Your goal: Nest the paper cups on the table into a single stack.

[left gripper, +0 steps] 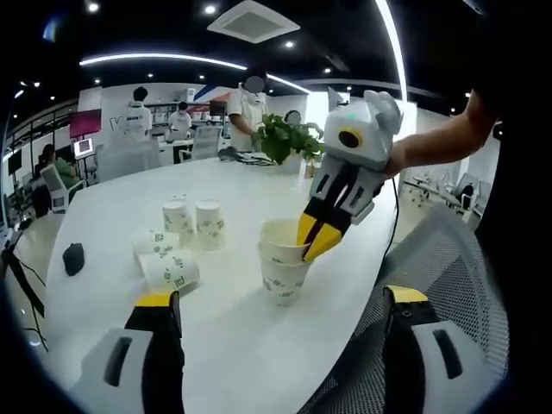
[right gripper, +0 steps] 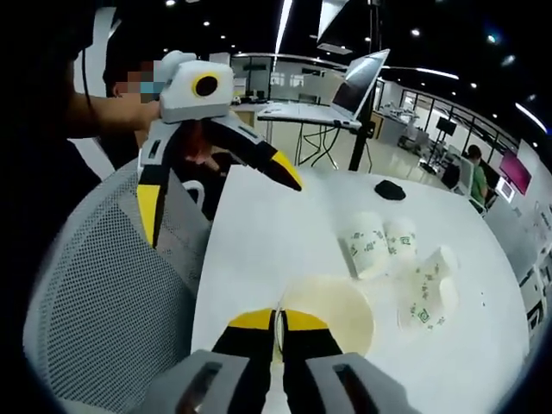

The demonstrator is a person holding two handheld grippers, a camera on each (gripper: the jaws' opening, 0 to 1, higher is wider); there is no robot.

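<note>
Two white paper cups with green print are nested on the white table. The cup stack stands just beyond my left gripper, whose jaws are wide open and empty. My right gripper comes in from the right, shut on the top cup's rim. In the right gripper view my right gripper pinches the near rim of that top cup. The left gripper hangs open up and to the left. Two cups stand side by side and two more cups lie on their sides.
A black mouse lies near the table's left edge. A grey mesh chair stands at the near table edge. A potted plant sits at the table's far end, with people standing beyond it. An open laptop rests on a stand.
</note>
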